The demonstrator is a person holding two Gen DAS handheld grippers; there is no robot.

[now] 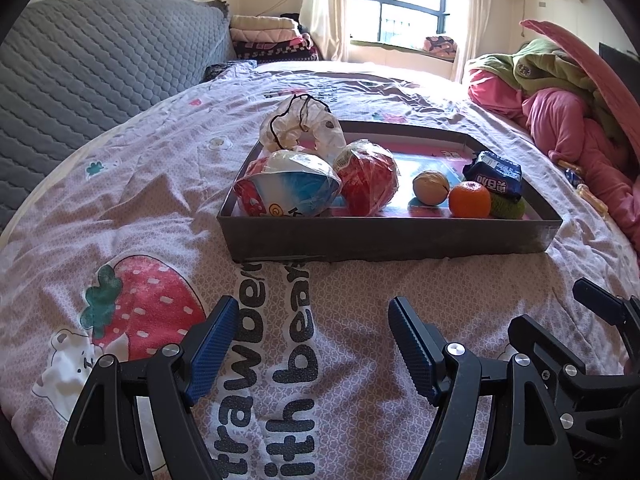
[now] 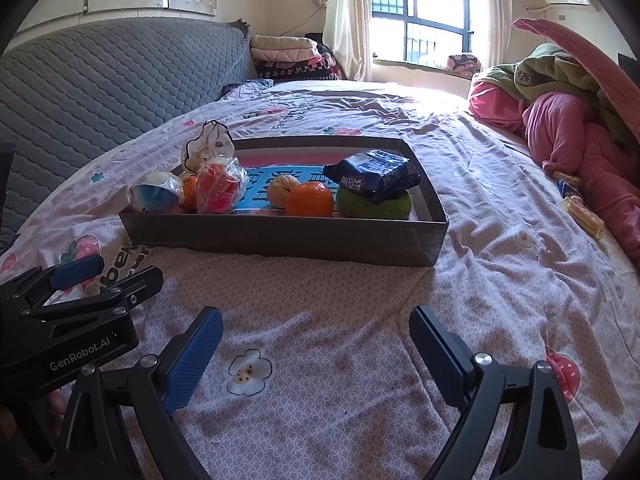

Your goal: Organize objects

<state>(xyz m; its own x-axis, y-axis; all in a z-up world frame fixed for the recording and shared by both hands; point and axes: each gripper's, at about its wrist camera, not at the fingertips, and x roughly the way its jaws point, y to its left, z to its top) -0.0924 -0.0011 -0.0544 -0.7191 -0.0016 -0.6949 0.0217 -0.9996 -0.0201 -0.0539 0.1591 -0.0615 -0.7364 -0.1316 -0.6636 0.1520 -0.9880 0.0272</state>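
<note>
A dark shallow box (image 1: 384, 236) (image 2: 280, 236) sits on the bed. It holds a blue-white wrapped packet (image 1: 288, 190), a red wrapped ball (image 1: 370, 180) (image 2: 218, 188), a walnut (image 1: 430, 187) (image 2: 280, 190), an orange (image 1: 469, 199) (image 2: 309, 199), a green knitted item (image 2: 372, 202) and a dark blue snack packet (image 1: 496, 172) (image 2: 376, 176) lying on it. A clear bag with a black tie (image 1: 300, 124) leans at the box's far left corner. My left gripper (image 1: 312, 344) is open and empty in front of the box. My right gripper (image 2: 316, 352) is open and empty too.
The bedspread has a strawberry print (image 1: 148, 300). A pink and green heap of bedding (image 2: 568, 120) lies at the right, with small yellow snack packets (image 2: 584, 212) beside it. A grey quilted headboard (image 1: 100, 64) runs along the left. The left gripper shows at the left of the right wrist view (image 2: 80, 288).
</note>
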